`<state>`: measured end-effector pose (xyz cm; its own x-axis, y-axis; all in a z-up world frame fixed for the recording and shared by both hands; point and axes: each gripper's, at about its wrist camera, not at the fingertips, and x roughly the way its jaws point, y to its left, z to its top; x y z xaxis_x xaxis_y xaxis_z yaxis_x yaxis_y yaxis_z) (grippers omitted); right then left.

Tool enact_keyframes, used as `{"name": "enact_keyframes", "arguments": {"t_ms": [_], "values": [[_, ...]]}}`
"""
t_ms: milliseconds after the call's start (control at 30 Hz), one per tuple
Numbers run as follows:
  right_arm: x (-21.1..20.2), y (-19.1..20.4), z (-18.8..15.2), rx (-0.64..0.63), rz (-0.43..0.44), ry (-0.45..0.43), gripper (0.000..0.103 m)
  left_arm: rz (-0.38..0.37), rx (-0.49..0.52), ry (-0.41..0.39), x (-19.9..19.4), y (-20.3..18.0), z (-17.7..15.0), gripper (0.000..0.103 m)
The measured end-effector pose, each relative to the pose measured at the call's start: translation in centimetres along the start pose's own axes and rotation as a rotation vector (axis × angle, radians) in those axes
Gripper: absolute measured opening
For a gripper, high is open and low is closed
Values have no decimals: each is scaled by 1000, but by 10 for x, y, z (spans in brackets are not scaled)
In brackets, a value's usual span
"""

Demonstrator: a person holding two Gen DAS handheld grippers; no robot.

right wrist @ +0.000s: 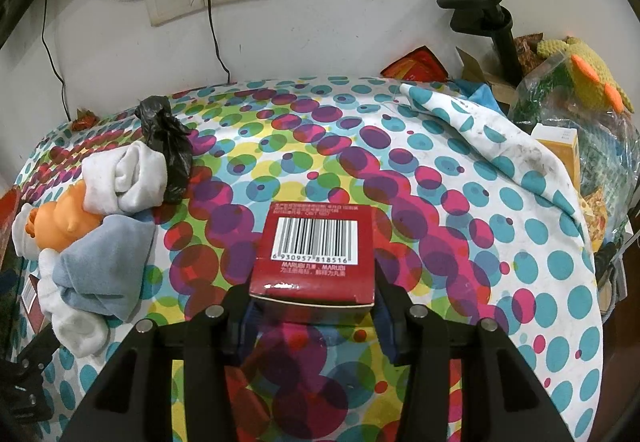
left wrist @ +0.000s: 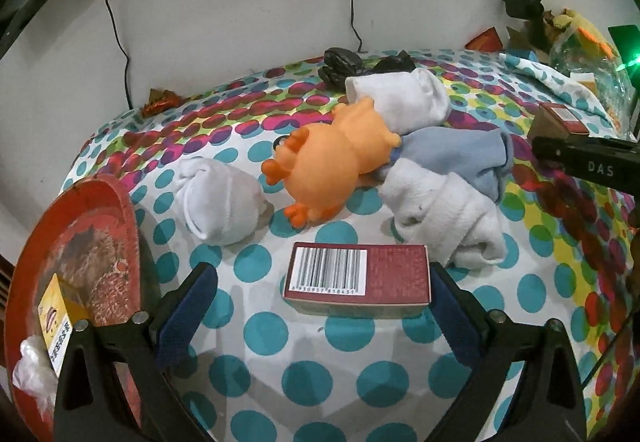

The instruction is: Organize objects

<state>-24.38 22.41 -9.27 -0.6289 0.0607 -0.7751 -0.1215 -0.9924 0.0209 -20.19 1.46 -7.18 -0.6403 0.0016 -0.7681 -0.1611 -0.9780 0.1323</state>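
Note:
A dark red box with a barcode (left wrist: 357,275) lies on the dotted cloth between the spread fingers of my open left gripper (left wrist: 322,284). Behind it lie an orange rubber toy (left wrist: 332,158), rolled white socks (left wrist: 222,198) and a blue cloth (left wrist: 460,156). My right gripper (right wrist: 312,300) is shut on a second dark red barcode box (right wrist: 314,252) and holds it above the cloth. That gripper shows at the right edge of the left wrist view (left wrist: 588,162). The toy and socks show at the left in the right wrist view (right wrist: 60,220).
A red plate (left wrist: 72,266) with food scraps and a yellow packet stands at the left edge. A black plastic bag (right wrist: 168,148) lies at the back. Bags, a knitted toy (right wrist: 580,70) and a black clamp stand (right wrist: 492,22) crowd the right. A wall with sockets and cables stands behind.

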Motion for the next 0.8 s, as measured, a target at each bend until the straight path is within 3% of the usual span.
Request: {"name": "enact_keyframes", "arguments": {"t_ms": [33, 100, 167, 433, 800], "values": [[0, 0, 0, 1, 0, 0, 48, -4, 2, -4, 0, 0, 0, 91], [0, 0, 0, 2, 2, 0, 48, -21, 5, 6, 2, -1, -1, 72], [-1, 0, 0, 2, 1, 0, 48, -52, -7, 8, 2, -1, -1, 60], [-1, -1, 0, 4, 2, 0, 48, -90, -16, -4, -9, -4, -3, 60], [-1, -1, 0, 8, 3, -1, 48, -56, -31, -1, -34, -3, -9, 60]]}}
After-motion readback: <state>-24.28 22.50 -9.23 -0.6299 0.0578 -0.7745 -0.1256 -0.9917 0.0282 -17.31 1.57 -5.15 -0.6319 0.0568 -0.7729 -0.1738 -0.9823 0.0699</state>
